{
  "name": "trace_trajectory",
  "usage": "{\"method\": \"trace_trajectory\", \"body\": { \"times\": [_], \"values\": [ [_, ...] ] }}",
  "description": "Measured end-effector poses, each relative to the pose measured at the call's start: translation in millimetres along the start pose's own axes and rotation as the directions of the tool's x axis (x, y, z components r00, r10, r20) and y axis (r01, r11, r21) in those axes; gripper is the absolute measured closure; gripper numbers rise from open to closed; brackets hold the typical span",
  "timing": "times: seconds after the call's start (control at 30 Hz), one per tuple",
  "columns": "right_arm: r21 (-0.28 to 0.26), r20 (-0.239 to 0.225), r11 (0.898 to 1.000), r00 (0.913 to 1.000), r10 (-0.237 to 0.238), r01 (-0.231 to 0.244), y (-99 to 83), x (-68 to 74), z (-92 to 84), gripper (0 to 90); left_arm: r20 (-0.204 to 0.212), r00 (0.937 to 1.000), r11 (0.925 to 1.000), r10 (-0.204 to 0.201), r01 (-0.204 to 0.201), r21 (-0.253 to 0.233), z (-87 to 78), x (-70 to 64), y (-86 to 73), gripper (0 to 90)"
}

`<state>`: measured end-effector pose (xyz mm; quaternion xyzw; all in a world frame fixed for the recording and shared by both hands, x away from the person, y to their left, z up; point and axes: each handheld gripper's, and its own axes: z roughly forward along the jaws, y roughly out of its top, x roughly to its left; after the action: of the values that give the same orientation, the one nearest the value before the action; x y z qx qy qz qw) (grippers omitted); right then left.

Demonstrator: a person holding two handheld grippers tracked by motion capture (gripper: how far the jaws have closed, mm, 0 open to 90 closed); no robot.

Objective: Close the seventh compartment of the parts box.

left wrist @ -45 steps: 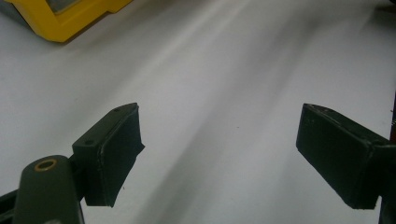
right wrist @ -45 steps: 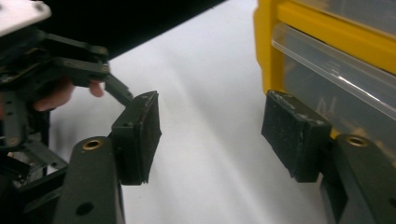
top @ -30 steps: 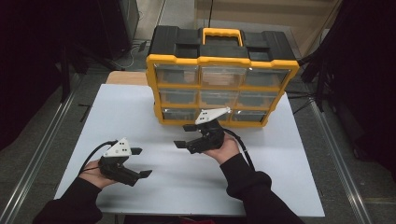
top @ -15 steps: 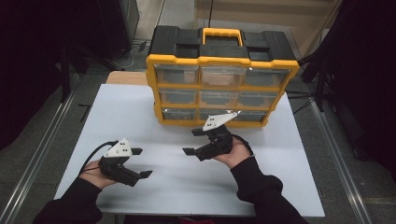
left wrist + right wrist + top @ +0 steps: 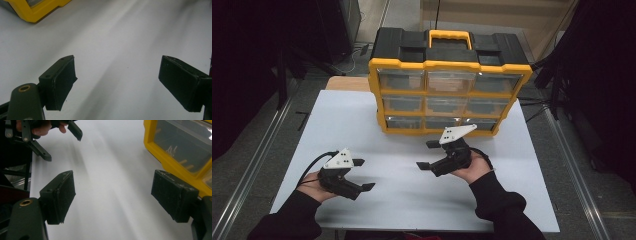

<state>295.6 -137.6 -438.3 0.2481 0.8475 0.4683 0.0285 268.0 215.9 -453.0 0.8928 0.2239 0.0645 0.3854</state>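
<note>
While the left gripper (image 5: 361, 174) rested wide open and empty over the white worktop (image 5: 402, 195), the right gripper (image 5: 428, 154), its jaws just opened wide with nothing between them, hovered just in front of the yellow drawer organizer (image 5: 450, 95) at the worktop's far edge.

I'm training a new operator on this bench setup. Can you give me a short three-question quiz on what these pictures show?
1. True or false: the right gripper holds a drawer.
2. How many rows of drawers does the yellow organizer show? A two, B three, C four
3. Fill in: the left gripper hovers over the white ____.

Key:
1. False; its jaws stand open with nothing between them.
2. B
3. table
</note>
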Motion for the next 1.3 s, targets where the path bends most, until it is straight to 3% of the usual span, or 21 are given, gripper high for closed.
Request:
{"method": "trace_trajectory", "body": {
  "times": [0.73,1.3],
  "values": [
    [-0.006,0.067,0.999,0.9969,0.041,-0.041,-36.3,4.2,-41.9,20.5,0.001,1.0000,1.0000,0.000,0.000,-0.002,0.3,-0.3,0.4,14.0],
    [-0.007,0.098,0.998,0.9929,0.067,-0.067,-58.5,4.6,-58.7,20.6,0.003,1.0000,1.0000,0.004,-0.004,0.003,0.4,-0.5,0.5,14.0]
  ]
}}
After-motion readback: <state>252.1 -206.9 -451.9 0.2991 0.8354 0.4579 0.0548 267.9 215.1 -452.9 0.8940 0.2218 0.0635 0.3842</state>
